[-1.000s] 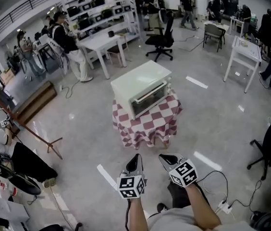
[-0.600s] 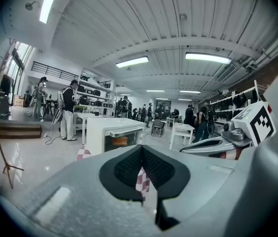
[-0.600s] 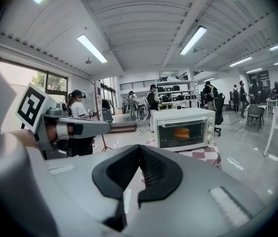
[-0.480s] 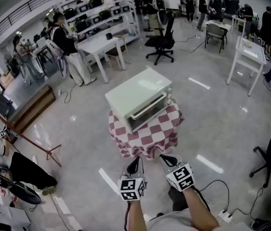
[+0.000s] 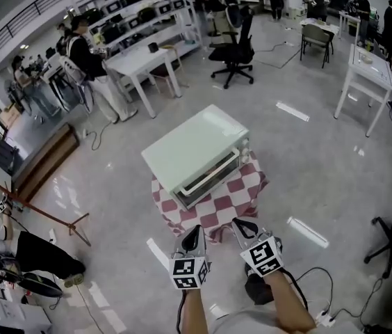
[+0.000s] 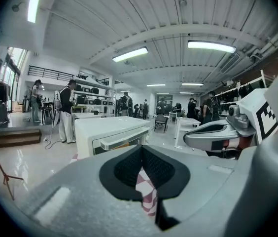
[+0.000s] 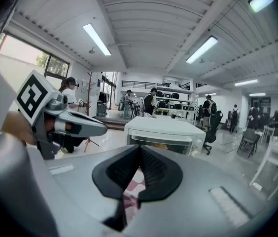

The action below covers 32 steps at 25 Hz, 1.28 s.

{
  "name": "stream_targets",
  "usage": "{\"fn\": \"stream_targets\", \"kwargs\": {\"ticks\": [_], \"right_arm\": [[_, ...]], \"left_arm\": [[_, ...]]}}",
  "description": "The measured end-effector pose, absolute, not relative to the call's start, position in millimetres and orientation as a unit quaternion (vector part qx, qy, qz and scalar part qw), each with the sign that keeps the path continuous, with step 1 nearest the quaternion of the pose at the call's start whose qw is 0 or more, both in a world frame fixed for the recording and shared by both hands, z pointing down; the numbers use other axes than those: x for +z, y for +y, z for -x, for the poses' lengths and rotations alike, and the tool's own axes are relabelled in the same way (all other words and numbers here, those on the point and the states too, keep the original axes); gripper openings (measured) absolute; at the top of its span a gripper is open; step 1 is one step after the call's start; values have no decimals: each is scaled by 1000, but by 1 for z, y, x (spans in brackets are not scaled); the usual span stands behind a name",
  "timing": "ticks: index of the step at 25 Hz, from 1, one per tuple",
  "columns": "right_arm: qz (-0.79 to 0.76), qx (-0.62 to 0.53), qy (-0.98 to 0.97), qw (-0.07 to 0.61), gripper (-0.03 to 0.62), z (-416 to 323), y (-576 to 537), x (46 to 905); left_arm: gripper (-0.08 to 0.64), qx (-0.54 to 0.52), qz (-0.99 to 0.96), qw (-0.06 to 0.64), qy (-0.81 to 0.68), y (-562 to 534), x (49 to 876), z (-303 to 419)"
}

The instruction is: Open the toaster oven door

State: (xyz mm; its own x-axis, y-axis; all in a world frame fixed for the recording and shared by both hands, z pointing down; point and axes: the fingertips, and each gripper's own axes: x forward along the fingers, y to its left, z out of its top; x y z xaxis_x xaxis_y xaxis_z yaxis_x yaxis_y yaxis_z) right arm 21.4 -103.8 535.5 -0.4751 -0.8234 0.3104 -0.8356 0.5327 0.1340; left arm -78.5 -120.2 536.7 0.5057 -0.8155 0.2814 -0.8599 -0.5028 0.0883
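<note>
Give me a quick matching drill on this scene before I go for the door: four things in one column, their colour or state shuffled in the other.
Column 1
1. toaster oven
2. tablecloth
3. office chair
4. right gripper

Column 2
A. black, beyond the oven
B. jaws together, nothing held
C. red-and-white checks
D. pale, door closed

Pairs: 1-D, 2-C, 3-A, 4-B.
</note>
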Motion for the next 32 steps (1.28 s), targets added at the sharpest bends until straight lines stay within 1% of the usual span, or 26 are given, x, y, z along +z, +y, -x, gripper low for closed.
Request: {"fn": "stream_targets", "kwargs": {"ticks": [3, 4, 10, 14, 18, 25, 32], "right_arm": [[-474, -68, -844, 242, 5, -38, -126, 536], [-462, -81, -845, 256, 5, -40, -133, 537], [-410, -71, -873, 256, 5, -39, -168, 539], [-386, -70, -876, 282, 5, -63, -170, 556], [-373, -56, -880, 288, 5, -85, -188, 570], [-307, -113, -878, 351, 5, -119, -220, 576], [-258, -178, -872, 375, 5, -99, -243, 564]], "left_arm": [[3, 99, -857, 110, -494, -142, 532, 72], [3, 99, -856, 111, -495, -149, 531, 68], [3, 119, -865, 106, -477, -186, 524, 43], [3, 142, -874, 109, -451, -202, 526, 21], [3, 164, -869, 106, -454, -218, 529, 16], [3, 172, -854, 101, -480, -242, 524, 18], [3, 165, -836, 121, -509, -234, 534, 35]]}}
